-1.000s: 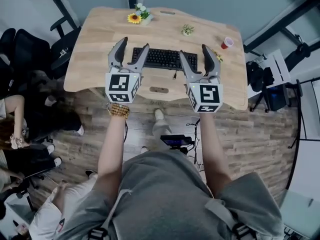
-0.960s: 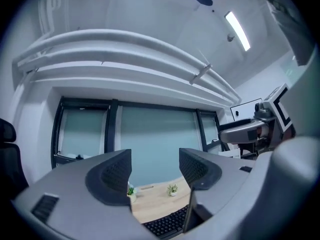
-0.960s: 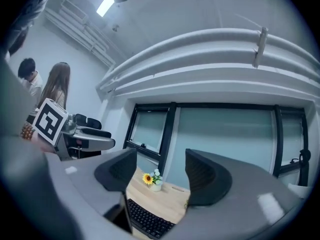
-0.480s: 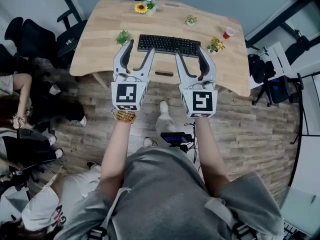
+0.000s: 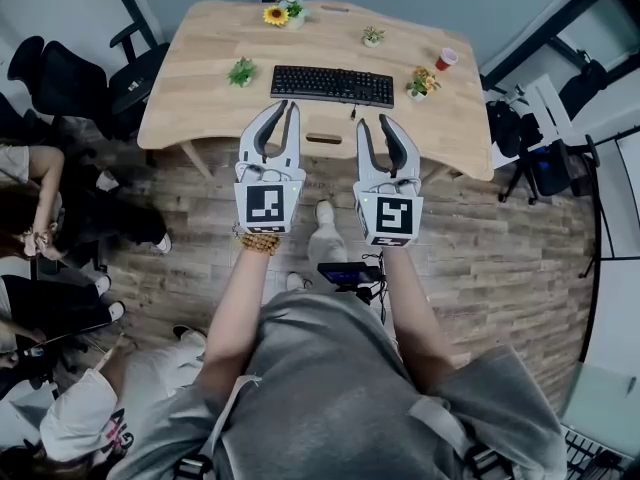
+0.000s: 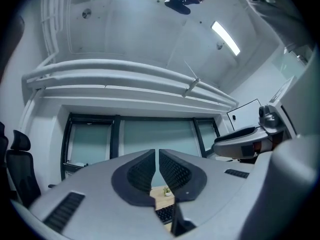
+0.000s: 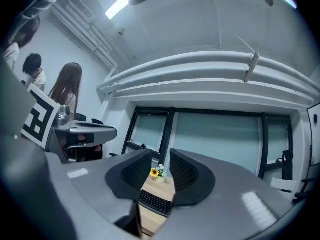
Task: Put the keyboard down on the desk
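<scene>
- Desk (image 5: 200, 98) is carrying the keyboard (image 5: 332, 85), lying flat.
- I'm closing my left gripper (image 5: 288, 108), almost together, empty.
- I'm closing my right gripper (image 5: 374, 123), gap remaining, empty.

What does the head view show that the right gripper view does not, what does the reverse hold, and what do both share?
Only the head view: the red cup and the wooden floor. Only the right gripper view: the ceiling light, the windows and two people. Both: the keyboard lying on the desk, and the sunflower at the desk's far edge.
</scene>
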`<state>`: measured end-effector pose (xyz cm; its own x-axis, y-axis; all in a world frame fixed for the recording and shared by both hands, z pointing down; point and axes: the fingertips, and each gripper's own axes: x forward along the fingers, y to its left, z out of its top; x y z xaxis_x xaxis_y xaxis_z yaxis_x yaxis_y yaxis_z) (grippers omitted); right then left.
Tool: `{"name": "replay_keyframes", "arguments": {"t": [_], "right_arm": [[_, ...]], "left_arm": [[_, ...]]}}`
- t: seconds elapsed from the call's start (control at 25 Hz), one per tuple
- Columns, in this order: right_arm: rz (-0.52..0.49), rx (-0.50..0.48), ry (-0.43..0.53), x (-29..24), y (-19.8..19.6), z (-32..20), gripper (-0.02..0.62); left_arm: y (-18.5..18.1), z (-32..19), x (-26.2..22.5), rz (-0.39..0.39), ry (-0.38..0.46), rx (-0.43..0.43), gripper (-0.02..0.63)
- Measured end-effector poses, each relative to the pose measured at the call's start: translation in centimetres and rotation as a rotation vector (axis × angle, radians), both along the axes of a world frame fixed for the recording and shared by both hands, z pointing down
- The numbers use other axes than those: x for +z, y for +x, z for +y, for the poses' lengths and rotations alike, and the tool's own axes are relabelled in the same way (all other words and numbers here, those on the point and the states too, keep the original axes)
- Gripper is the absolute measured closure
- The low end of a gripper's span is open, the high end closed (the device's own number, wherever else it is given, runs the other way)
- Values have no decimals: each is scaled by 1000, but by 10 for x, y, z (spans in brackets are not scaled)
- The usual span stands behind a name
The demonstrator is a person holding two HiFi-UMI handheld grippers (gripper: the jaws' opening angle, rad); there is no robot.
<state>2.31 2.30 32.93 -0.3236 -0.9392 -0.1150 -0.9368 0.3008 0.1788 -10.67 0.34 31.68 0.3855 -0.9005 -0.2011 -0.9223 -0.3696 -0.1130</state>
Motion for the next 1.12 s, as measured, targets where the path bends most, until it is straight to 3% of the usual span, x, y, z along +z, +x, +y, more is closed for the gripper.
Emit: {"name": "replay_keyframes", "arguments": {"t": [0.24, 1.12], "right_arm": [[17, 48, -36, 22, 4, 16, 584], [49, -4, -63, 32, -16, 22, 584]], "left_arm": [[9, 12, 19, -4, -44, 22, 597], [6, 10, 43, -15, -112, 17, 597]]}}
